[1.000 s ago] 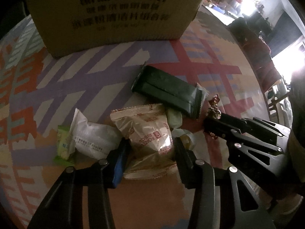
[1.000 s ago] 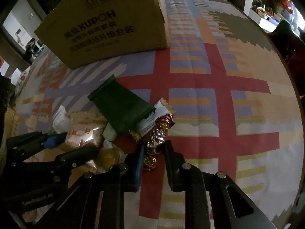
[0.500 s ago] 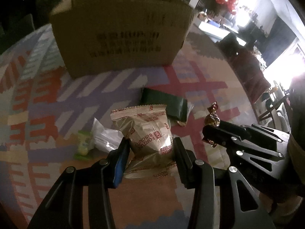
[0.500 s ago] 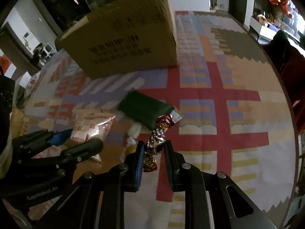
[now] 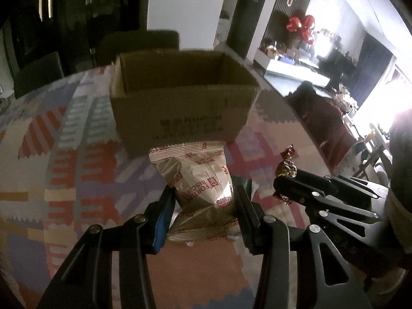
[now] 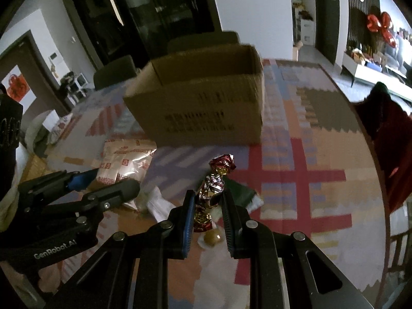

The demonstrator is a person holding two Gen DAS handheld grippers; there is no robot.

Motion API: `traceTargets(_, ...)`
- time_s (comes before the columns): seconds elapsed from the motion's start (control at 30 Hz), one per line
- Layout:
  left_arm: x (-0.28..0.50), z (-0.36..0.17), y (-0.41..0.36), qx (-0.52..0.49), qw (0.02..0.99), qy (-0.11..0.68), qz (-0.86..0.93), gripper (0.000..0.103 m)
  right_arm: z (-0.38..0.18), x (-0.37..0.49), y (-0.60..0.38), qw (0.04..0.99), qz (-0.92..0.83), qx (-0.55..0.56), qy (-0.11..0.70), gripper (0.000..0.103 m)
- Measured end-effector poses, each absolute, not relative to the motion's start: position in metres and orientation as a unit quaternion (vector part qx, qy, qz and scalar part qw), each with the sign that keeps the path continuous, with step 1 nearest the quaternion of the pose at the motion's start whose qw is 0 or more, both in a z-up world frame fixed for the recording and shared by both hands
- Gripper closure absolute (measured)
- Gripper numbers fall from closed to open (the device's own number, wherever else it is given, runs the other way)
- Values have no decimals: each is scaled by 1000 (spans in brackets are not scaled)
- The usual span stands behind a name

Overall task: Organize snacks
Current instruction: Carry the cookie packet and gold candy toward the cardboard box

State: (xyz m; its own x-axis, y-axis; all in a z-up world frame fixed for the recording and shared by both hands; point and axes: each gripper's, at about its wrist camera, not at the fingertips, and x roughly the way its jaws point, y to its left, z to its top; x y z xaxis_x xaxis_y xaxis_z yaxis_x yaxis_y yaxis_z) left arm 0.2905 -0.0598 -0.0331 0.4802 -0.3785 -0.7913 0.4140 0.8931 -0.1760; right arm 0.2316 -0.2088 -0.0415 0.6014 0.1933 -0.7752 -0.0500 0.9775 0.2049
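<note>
My left gripper (image 5: 204, 193) is shut on a beige fortune biscuit packet (image 5: 199, 180), held off the table. My right gripper (image 6: 207, 197) is shut on a red and gold foil candy strip (image 6: 215, 185), also lifted. Each gripper shows in the other's view: the right gripper (image 5: 280, 182) with the candy (image 5: 285, 167), the left gripper (image 6: 110, 182) with the packet (image 6: 123, 162). An open cardboard box (image 5: 180, 97) stands ahead on the patterned tablecloth; its inside looks dark. In the right wrist view the box (image 6: 203, 103) sits just beyond both grippers.
Below my right gripper lie a dark green packet (image 6: 240, 191), a white wrapper (image 6: 154, 203) and a small round yellow sweet (image 6: 212, 237) on the tablecloth (image 6: 303, 175). Dark chairs (image 5: 38, 74) stand behind the table. A red-draped chair (image 6: 394, 139) is at the right edge.
Both grippers have risen from the table with their snacks; the views now tilt up to the box's open top, and the remaining snacks have dropped below and behind the fingers.
</note>
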Motion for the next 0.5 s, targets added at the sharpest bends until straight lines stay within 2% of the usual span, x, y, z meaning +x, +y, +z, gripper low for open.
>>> traceTargets(0.5,323,25,-41,24,893,392,-219,58,21,265,-193,924,80,62,368,81)
